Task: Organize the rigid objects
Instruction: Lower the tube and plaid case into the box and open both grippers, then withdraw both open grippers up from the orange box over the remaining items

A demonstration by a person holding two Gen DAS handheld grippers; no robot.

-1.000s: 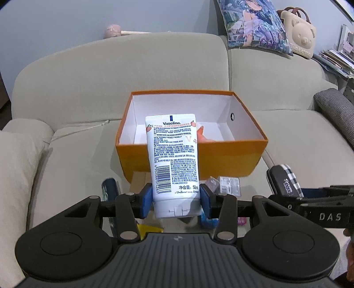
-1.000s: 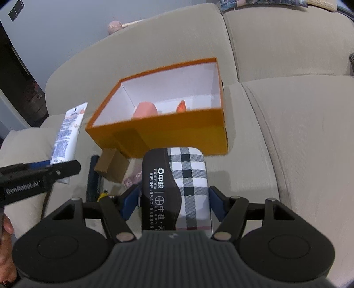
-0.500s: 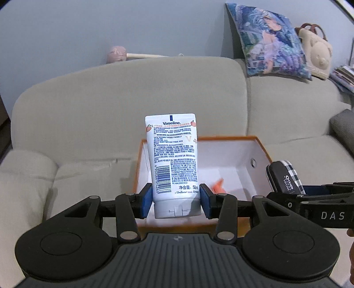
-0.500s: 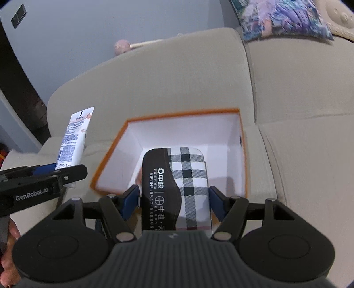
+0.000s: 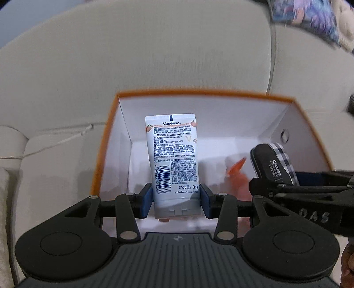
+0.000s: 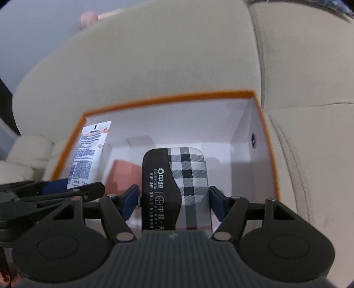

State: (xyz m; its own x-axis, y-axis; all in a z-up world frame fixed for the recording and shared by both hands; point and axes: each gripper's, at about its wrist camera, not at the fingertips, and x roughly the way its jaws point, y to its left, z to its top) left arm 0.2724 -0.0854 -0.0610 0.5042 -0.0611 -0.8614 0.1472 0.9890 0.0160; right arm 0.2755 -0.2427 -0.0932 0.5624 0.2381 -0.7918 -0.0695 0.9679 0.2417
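My left gripper (image 5: 176,200) is shut on a white Vaseline tube (image 5: 173,155), held upright over the inside of the orange box (image 5: 104,141) with white walls. My right gripper (image 6: 174,202) is shut on a black and plaid glasses case (image 6: 177,186), also over the box (image 6: 268,141). The case shows in the left wrist view (image 5: 273,164) to the right of the tube. The tube shows in the right wrist view (image 6: 89,152) at the left. An orange object (image 5: 235,169) lies blurred on the box floor.
The box stands on a beige sofa seat (image 5: 55,168) against the backrest (image 5: 154,55). A patterned cushion (image 5: 309,20) leans at the far right. A pink thing (image 6: 87,18) lies on top of the backrest.
Both grippers have moved forward and tilted down over the box; the tube and the case now hang above its inside. The loose items in front of the box are out of view.
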